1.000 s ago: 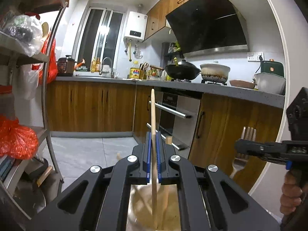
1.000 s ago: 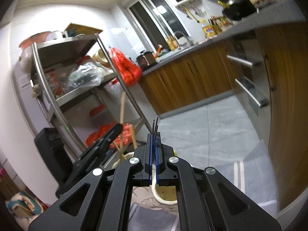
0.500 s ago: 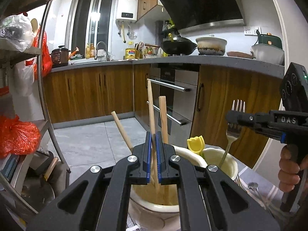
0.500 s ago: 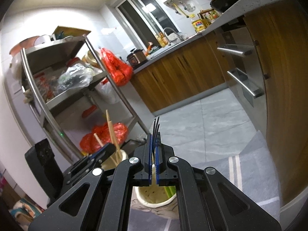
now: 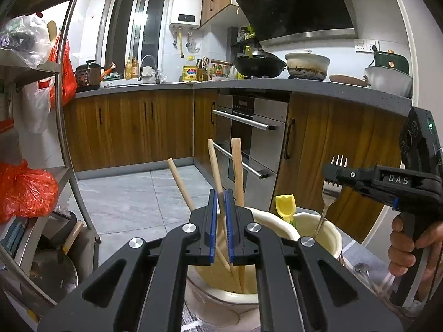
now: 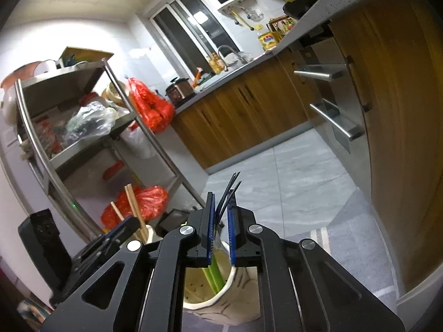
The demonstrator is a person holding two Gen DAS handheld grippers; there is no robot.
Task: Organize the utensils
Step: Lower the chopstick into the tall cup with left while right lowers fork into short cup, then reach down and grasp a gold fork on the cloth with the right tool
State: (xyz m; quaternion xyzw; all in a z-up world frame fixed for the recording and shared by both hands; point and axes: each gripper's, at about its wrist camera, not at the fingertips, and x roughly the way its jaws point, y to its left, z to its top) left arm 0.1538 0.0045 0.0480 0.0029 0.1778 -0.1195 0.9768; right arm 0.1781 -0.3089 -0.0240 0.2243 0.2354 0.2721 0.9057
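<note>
Right gripper [image 6: 220, 235], jaws opening, has the fork [image 5: 331, 191] upright between them, handle down in the cream holder [image 6: 221, 290]. Left gripper [image 5: 220, 227] lightly pinches a wooden stick [image 5: 214, 166] standing in the neighbouring crock [image 5: 277, 221]

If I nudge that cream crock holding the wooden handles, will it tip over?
Probably not easily: the crock looks thick-walled and wide, so likely heavy. The tall wooden handles lean past its rim, perhaps making it slightly top-heavy. It seems ceramic, so breakable.
</note>
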